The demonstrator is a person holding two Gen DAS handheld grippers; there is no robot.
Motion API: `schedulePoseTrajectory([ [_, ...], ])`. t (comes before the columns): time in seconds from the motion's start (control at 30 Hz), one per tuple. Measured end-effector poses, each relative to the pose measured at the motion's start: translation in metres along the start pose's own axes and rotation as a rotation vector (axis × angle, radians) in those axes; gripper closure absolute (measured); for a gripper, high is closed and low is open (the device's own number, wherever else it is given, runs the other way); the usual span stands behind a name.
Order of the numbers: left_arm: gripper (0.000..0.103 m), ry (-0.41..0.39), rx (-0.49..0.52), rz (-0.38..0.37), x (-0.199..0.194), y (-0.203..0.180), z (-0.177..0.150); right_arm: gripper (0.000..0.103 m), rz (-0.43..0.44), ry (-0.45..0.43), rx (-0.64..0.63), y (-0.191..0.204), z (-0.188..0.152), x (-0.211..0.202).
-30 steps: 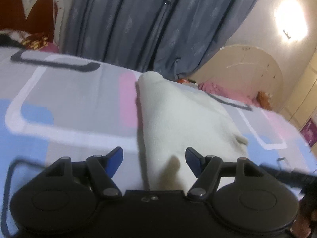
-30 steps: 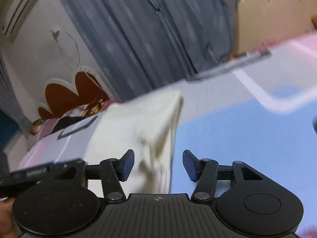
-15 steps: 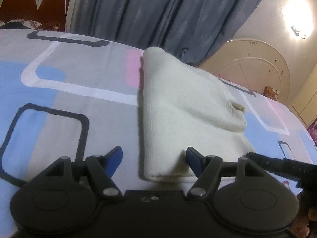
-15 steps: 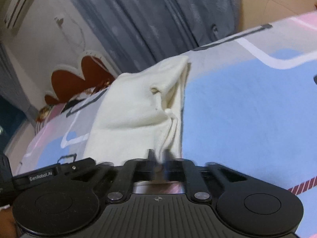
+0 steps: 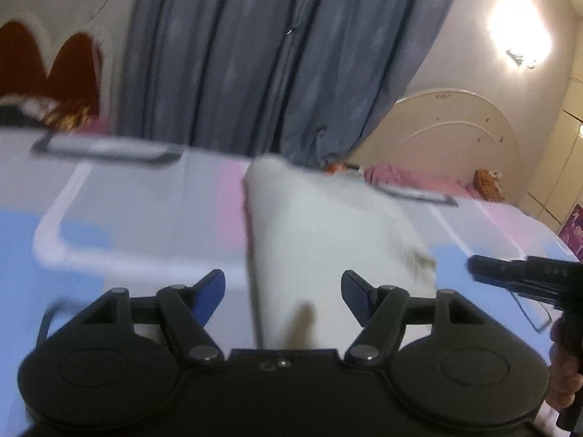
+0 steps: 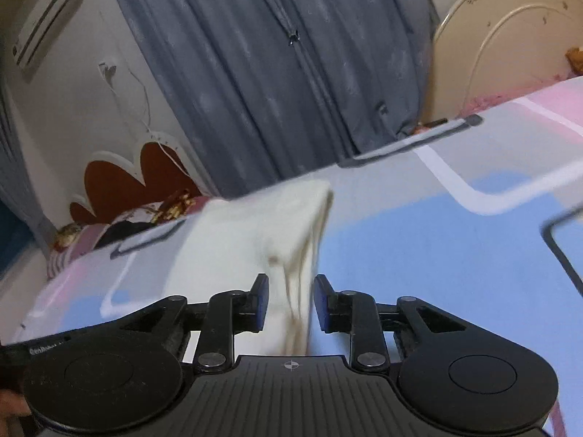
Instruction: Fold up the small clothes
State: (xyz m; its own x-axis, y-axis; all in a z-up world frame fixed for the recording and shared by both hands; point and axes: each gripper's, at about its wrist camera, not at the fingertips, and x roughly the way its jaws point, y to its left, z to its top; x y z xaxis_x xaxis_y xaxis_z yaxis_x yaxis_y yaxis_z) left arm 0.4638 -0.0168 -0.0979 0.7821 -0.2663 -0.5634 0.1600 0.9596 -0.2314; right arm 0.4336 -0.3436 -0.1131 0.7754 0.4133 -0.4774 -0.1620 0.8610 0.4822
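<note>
Right wrist view, right gripper [image 6: 291, 300] just reopening around cream garment [image 6: 255, 233], pads clear, left gripper [image 5: 282, 293] spread, lettering blurred

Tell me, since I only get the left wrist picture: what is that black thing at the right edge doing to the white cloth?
Observer: That is the right tool. The layered edge of the cream garment hangs between its blue pads, and its jaws have just been opening.
Operator: So is it squeezing the cloth?
Observer: Apparently not. The pads look just clear of the fabric, though blur makes that uncertain.
Operator: Is there anything in the room that I am missing?
Observer: Yes, an air conditioner is mounted high on the wall, left of the grey-blue curtain.
</note>
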Motion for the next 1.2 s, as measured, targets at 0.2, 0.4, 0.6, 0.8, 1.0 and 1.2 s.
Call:
schedulePoseTrajectory([
  [0.2,0.035,0.058,0.002,-0.009,0.045,0.002,0.020,0.076,-0.001,0.090,0.102,-0.012,0.030,0.073],
  [0.4,0.036,0.165,-0.063,-0.077,0.072,0.019,0.006,0.096,0.058,0.081,0.051,-0.010,0.040,0.096],
  [0.6,0.042,0.023,-0.031,-0.107,0.043,0.018,0.022,0.096,-0.057,0.112,-0.086,-0.012,0.046,0.102],
  [0.8,0.037,0.065,0.049,-0.156,0.081,-0.007,0.044,0.095,-0.018,-0.008,-0.211,0.029,0.043,0.093],
  [1.0,0.036,0.104,0.110,-0.117,0.092,-0.014,0.026,0.095,-0.105,0.081,-0.314,0.029,0.019,0.128],
  [1.2,0.028,0.079,0.145,0.005,0.056,-0.021,0.009,0.095,-0.086,0.026,-0.373,0.038,0.001,0.080],
])
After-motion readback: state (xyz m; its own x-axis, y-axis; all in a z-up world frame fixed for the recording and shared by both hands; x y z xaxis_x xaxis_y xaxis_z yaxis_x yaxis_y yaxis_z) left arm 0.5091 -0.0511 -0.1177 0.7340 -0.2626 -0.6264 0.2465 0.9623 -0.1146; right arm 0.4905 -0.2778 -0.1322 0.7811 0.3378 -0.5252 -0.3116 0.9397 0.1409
